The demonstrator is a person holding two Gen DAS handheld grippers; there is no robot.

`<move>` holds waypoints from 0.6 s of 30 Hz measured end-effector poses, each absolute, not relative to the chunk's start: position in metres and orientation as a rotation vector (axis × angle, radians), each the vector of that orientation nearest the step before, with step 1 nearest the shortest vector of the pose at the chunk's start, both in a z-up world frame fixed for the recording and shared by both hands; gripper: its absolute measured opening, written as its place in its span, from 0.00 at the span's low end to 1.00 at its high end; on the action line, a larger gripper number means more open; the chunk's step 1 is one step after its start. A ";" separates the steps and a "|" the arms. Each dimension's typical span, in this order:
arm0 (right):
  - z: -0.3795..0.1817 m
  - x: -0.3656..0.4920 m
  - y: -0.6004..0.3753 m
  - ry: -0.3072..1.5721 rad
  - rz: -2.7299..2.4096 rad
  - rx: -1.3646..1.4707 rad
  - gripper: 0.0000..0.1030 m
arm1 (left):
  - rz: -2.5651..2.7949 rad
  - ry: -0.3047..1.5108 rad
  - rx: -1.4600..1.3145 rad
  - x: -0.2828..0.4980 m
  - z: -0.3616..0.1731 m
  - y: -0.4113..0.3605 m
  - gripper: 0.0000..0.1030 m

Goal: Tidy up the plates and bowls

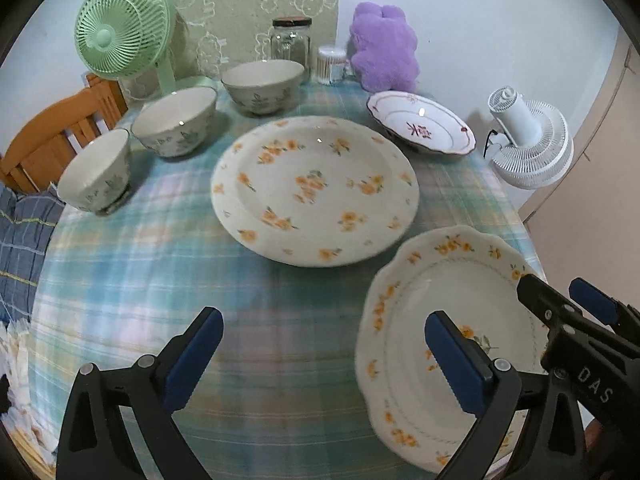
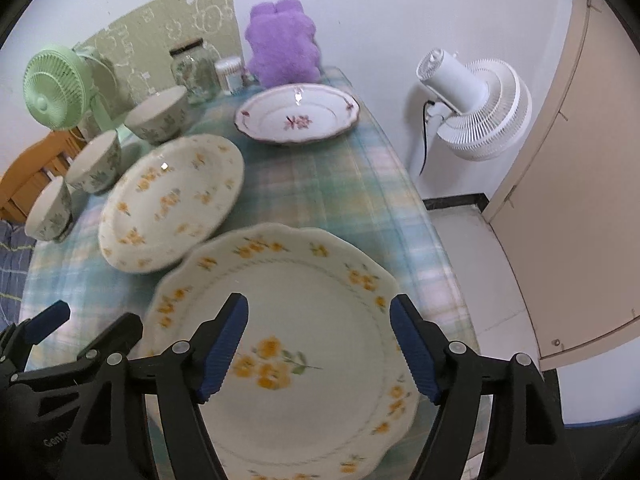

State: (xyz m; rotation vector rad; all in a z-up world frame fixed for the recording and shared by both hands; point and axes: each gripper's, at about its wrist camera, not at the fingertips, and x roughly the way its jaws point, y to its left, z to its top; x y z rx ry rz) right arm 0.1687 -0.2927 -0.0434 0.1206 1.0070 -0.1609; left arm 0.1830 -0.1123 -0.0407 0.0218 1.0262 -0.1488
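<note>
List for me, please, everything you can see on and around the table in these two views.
Plates: three. Scalloped plate, white with yellow flowers, near edge; round plate, white with yellow flowers, table centre; pink-flowered plate, white, far right.
Bowls: three, white with green leaves, in a row along the left.
Green fan: one, far left corner.
Glass jar: one, clear, at the back.
Cotton swab tub: one, beside the jar.
Purple plush: one, back, by the wall.
White fan: one, right of the table.
Wooden chair: one, orange-brown, left.
Tablecloth: one, pale blue-green plaid.
Left gripper: black with blue pads, open.
Right gripper: same, open above the scalloped plate.
</note>
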 end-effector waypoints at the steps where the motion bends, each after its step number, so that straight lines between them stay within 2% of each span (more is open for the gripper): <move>1: -0.042 0.169 -0.289 0.999 -0.169 0.122 0.74 | -0.146 1.021 0.023 0.184 -0.038 -0.108 0.99; 18: -0.013 0.215 -0.246 0.934 -0.143 0.075 0.74 | -0.149 0.985 0.079 0.235 -0.020 -0.084 0.98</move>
